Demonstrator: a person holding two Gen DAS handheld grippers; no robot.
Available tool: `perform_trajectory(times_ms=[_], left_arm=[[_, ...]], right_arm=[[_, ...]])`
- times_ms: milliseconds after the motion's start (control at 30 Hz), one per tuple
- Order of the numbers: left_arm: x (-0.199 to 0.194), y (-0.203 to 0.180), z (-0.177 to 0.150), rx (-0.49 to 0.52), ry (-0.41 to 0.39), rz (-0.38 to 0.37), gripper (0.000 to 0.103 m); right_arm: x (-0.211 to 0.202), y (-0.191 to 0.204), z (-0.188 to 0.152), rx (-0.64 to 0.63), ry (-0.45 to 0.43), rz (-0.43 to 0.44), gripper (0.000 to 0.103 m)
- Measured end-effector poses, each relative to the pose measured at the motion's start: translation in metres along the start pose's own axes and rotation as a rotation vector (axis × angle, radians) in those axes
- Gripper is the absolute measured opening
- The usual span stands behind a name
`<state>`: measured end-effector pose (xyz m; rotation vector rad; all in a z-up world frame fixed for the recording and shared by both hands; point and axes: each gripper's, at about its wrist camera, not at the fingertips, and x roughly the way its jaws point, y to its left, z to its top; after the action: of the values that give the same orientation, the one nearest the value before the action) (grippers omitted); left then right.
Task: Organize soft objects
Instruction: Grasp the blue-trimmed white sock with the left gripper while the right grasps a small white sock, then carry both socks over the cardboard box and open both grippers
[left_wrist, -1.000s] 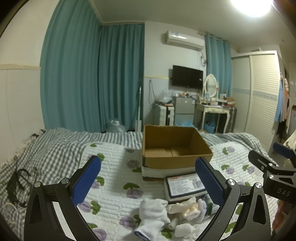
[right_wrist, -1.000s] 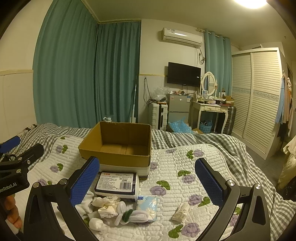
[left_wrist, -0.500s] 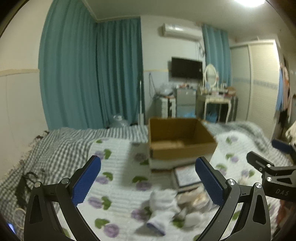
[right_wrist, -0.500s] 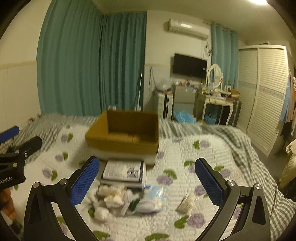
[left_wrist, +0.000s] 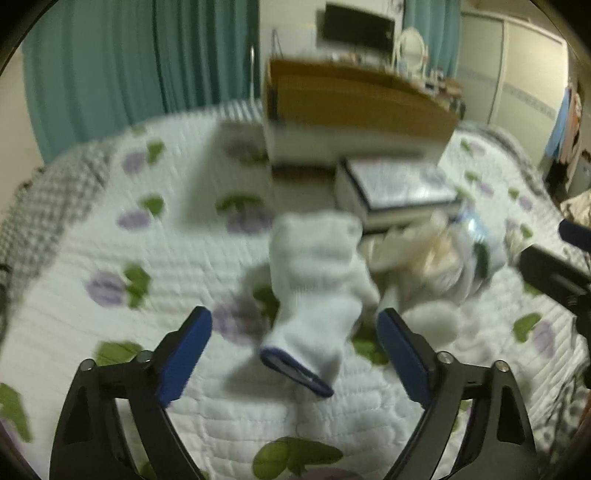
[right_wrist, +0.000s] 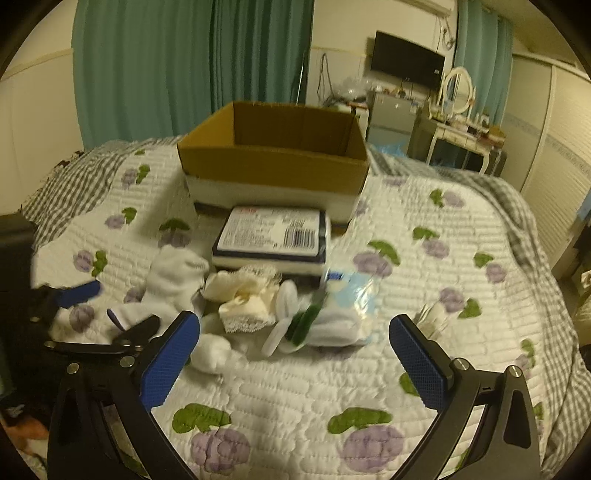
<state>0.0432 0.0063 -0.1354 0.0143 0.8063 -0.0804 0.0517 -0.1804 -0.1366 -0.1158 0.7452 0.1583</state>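
Lying on the flowered quilt (right_wrist: 295, 398), a heap of soft things sits at the centre of the right wrist view. From the left: at 9 o'clock the left gripper (right_wrist: 110, 306) shows its blue tips on either side of a white sock (right_wrist: 173, 280) with a dark-edged cuff. In the left wrist view that same white sock (left_wrist: 317, 288) lies between the left gripper (left_wrist: 295, 350) fingers, its cuff towards the camera; the jaws have just been closing in, yet the blue pads (left_wrist: 184, 354) stand clear of the cloth, fairly wide apart. That view is blurred.

Next, just right of the sock, is a cream lace-edged bundle (right_wrist: 243, 299), then some white round pads (right_wrist: 284, 306) beside a green-marked piece, then a pale blue packet (right_wrist: 354, 299). A small white roll (right_wrist: 214, 354) lies at 7 o'clock of the heap.

At 12 o'clock of the heap a flat labelled pack (right_wrist: 273, 240) rests against an open cardboard box (right_wrist: 273, 162).

The right gripper (right_wrist: 295, 354) has its fingers spread wide with nothing between them but quilt. A small pale item (right_wrist: 432, 317) lies near its right finger, too blurred to name.
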Motion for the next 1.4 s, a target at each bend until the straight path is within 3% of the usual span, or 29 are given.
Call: perform_trajectory(times_ms=[67,200,333,600,800,867,933,1033,1233,1400], left_arm=[[0.016,0.001,-0.006,-0.009,0.057,-0.020,0.079],[0.031,0.003,-0.010,-0.017,0.117,-0.066,0.043],[0.036,0.001,-0.012,0.004,0.130,-0.118,0.032],[0.011,0.020,-0.010,0.001,0.091,-0.088,0.030],[-0.004,0.032,-0.010,-0.020,0.069,-0.073,0.030],[-0.006,0.031,-0.010,-0.020,0.066,-0.074,0.030],[-0.008,0.029,-0.010,-0.014,0.061,-0.072,0.029],[-0.014,0.025,-0.009,0.000,0.049,-0.069,0.028],[-0.032,0.015,-0.002,0.027,0.013,-0.066,0.027],[-0.053,0.004,0.018,0.059,-0.036,-0.079,0.027]], right_arm=[[0.009,0.001,-0.002,0.002,0.033,0.008,0.103],[0.019,0.000,-0.005,0.026,0.072,0.038,0.103],[0.021,0.004,-0.006,0.020,0.086,0.068,0.101],[0.032,0.022,-0.011,0.003,0.125,0.134,0.086],[0.049,0.035,-0.015,-0.001,0.178,0.154,0.058],[0.050,0.039,-0.016,-0.020,0.190,0.148,0.038],[0.050,0.041,-0.017,-0.027,0.194,0.157,0.025],[0.039,0.037,-0.016,-0.014,0.162,0.176,0.014],[0.009,0.022,-0.002,0.029,0.077,0.215,0.011],[-0.019,0.012,0.031,0.018,-0.018,0.212,0.011]])
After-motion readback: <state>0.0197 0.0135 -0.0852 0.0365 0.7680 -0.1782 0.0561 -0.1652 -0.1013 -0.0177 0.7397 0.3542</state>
